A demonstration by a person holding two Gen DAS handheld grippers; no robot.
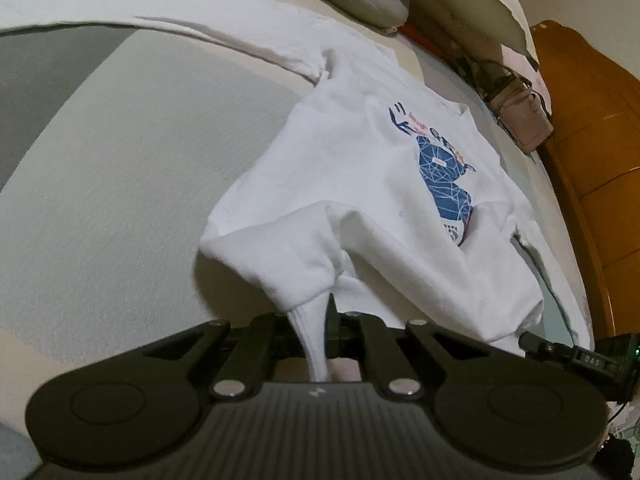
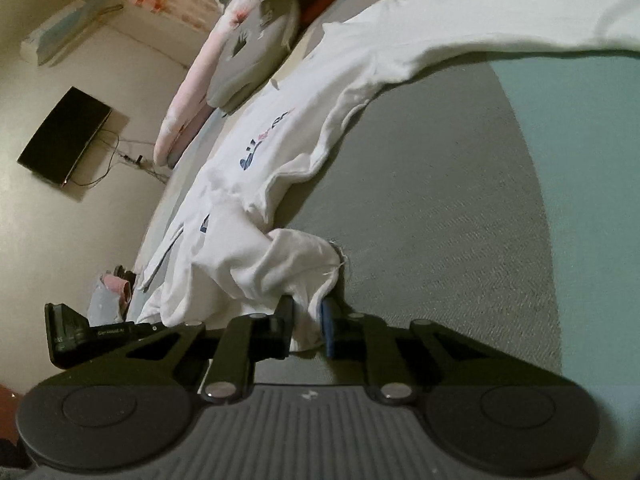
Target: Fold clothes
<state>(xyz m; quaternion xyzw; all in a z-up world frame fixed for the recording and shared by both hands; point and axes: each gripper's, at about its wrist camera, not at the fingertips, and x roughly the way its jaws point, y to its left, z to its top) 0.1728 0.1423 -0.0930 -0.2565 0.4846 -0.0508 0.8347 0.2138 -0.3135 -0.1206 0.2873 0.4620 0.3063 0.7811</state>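
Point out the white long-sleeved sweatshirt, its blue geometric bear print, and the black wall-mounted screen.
White long-sleeved sweatshirt (image 1: pixel 340 160): left wrist view, plain chest fabric.
Blue geometric bear print (image 1: pixel 442 184): left wrist view, bear's body.
Black wall-mounted screen (image 2: pixel 64 136): right wrist view, panel centre.

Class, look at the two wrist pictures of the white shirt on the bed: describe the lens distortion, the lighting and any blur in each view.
Left wrist view: fisheye bends the bed into an arc, corners dark; dim, soft indoor light; the white shirt is sharp at its print, slightly blurred near the left gripper. Right wrist view: same curving, tilted horizon; light is dull and greenish; cloth at the right gripper looks soft, with a faint shadow beside it.
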